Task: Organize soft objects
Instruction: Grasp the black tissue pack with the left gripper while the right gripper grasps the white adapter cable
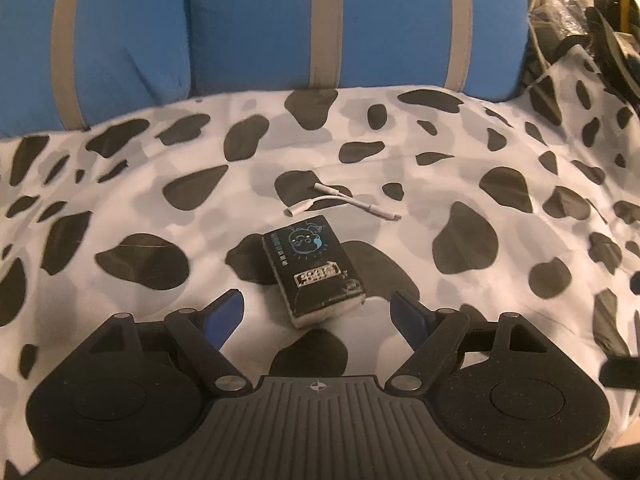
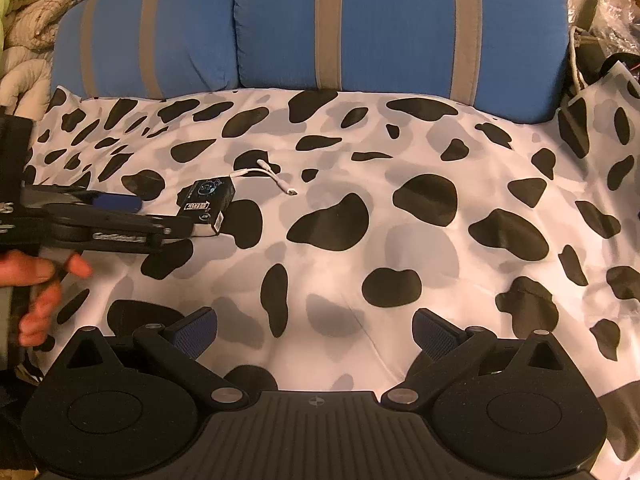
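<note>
A black tissue pack (image 1: 314, 270) with a blue cartoon print lies on the cow-print sheet (image 1: 400, 208). Its near end sits between the blue pads of my left gripper (image 1: 317, 295), which is open, with a gap on both sides. From the right wrist view the same pack (image 2: 208, 204) shows at mid left. There a hand (image 2: 36, 276) holds the left gripper (image 2: 164, 214) low over the sheet. My right gripper (image 2: 316, 320) is open above the bare sheet (image 2: 400, 240), well to the right of the pack, with nothing between its fingers.
A short white adapter cable (image 1: 340, 202) lies just beyond the pack. Blue pillows with grey stripes (image 2: 360, 28) line the back. A cow-print bag (image 2: 592, 120) and dark clutter (image 1: 616, 40) stand at the right, and a quilt (image 2: 24, 40) lies at the far left.
</note>
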The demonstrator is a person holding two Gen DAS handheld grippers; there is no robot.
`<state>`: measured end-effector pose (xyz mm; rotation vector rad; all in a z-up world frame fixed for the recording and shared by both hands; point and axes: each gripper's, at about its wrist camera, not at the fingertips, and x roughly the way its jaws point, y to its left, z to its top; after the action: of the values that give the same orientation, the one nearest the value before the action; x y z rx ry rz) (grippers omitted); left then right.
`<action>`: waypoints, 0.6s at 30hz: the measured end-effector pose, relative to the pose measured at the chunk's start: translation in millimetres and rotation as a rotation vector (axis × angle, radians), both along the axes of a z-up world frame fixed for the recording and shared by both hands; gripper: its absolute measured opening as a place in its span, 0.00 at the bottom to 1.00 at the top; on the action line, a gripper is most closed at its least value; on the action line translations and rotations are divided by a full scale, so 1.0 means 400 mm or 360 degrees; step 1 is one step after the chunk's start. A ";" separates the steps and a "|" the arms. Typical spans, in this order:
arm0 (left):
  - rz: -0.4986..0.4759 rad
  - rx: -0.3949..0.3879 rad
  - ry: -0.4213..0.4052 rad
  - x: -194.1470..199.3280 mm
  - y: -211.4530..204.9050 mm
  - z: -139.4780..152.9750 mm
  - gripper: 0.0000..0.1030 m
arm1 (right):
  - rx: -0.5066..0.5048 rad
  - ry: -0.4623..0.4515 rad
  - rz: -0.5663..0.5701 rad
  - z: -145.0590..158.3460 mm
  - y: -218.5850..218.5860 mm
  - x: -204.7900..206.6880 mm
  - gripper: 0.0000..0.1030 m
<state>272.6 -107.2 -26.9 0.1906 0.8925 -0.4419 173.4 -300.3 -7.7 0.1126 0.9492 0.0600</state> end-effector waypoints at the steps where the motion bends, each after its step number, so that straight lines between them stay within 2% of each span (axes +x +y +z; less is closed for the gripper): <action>1: 0.0009 0.0000 0.0009 0.010 -0.005 -0.006 0.78 | 0.0000 0.0000 0.0004 0.000 0.000 0.003 1.00; 7: 0.0074 -0.0037 0.0054 0.064 -0.023 -0.035 0.78 | 0.0003 0.0012 0.0020 -0.006 0.004 0.020 1.00; 11: 0.0128 -0.0003 0.0084 0.087 -0.036 -0.059 0.78 | -0.0010 0.0016 0.0030 -0.010 0.007 0.028 1.00; 13: 0.0135 0.0018 0.0091 0.092 -0.039 -0.070 0.68 | -0.0012 0.0019 0.0027 -0.013 0.007 0.032 1.00; 14: 0.0135 0.0033 0.0102 0.094 -0.040 -0.075 0.53 | -0.0012 0.0020 0.0027 -0.014 0.007 0.033 1.00; 18: 0.0138 0.0061 0.0113 0.091 -0.031 -0.072 0.49 | -0.0032 0.0026 0.0033 -0.019 0.013 0.042 1.00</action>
<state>308.9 -119.5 -55.6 0.1713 0.9756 -0.3528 190.3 -295.1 -15.2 0.0845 0.9671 0.0688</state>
